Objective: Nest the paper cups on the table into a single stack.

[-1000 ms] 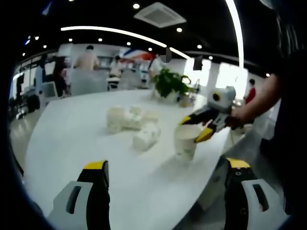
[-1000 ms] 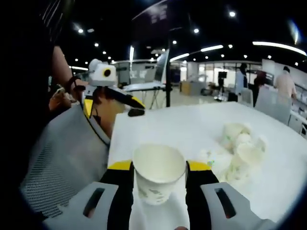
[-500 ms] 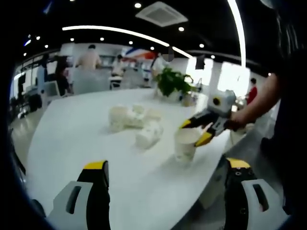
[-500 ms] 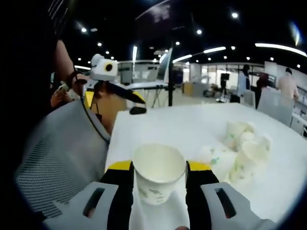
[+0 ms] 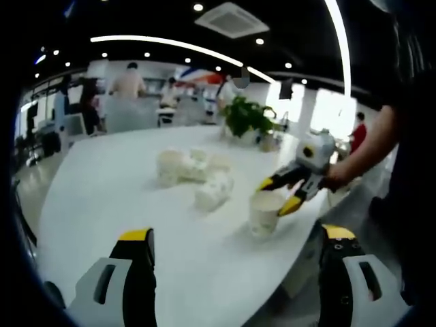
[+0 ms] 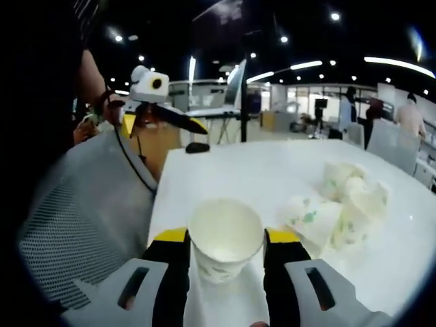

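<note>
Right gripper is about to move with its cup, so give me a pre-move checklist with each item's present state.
1. Right gripper jaws shut on the paper cup: ok.
2. Cup upright, mouth open: ok.
3. Cup base set on the white table: cannot tell.
4. Left gripper open and holding nothing: ok.
5. Loose cup pile lying on its sides, not yet stacked: not ok.
6. Open table between the held cup and the pile: ok.

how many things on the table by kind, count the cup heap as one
upright paper cup held in the right gripper: 1
heap of loose paper cups, too jumbled to count singly: 1
potted plant: 1
total: 3
</note>
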### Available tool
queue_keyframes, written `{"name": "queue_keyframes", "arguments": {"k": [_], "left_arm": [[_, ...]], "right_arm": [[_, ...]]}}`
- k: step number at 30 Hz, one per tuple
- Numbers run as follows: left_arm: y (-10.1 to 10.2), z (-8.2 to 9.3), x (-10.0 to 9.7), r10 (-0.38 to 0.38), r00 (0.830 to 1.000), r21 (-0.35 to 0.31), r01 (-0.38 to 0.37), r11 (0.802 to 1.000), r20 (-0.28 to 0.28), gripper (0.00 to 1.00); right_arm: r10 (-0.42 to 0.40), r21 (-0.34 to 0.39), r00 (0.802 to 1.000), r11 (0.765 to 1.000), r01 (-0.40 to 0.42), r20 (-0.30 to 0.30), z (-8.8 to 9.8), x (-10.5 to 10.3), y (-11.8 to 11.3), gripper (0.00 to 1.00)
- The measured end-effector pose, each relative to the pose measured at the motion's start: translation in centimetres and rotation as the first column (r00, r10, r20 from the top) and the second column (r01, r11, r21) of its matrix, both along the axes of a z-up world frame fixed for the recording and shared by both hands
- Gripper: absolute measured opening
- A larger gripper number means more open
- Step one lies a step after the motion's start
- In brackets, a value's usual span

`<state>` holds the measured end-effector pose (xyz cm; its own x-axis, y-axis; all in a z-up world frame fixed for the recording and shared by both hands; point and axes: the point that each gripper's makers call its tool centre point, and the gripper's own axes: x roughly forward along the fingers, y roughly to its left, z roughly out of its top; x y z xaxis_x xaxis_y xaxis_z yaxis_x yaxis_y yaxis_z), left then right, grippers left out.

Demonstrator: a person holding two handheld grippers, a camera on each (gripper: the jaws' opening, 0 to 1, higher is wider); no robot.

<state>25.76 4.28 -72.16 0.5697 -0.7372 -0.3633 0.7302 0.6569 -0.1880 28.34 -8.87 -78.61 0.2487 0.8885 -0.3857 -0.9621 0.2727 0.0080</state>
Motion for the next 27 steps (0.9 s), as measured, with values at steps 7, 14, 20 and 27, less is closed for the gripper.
{"name": "queue_keyframes", "arguments": {"k": [7,14,20,27], "left_arm": [[0.26,0.01,0.06,0.006,1.0,-0.004,-0.006,1.0,-0.001,0.98],[0.14,-0.17,-0.04,-0.001,1.0,-0.004,0.001,1.0,-0.006,0.98],[0.05,-0.26,-0.04,-0.003,1.0,-0.012,0.003,1.0,-0.011,0.98],[0.01,-0.5,-0.12,-0.002,1.0,-0.018,0.002,1.0,-0.019,0.98]], "right_arm": [[-0.006,0.0,1.0,1.0,0.006,-0.007,0.0,0.1,0.12,0.4],[-0.01,-0.011,1.0,1.0,0.009,-0.015,0.0,0.3,0.18,0.42],[-0.026,-0.006,0.999,1.0,0.025,-0.034,0.13,0.42,0.08,0.43],[-0.03,0.003,0.999,1.0,0.03,-0.04,0.56,0.45,0.16,0.44]]}}
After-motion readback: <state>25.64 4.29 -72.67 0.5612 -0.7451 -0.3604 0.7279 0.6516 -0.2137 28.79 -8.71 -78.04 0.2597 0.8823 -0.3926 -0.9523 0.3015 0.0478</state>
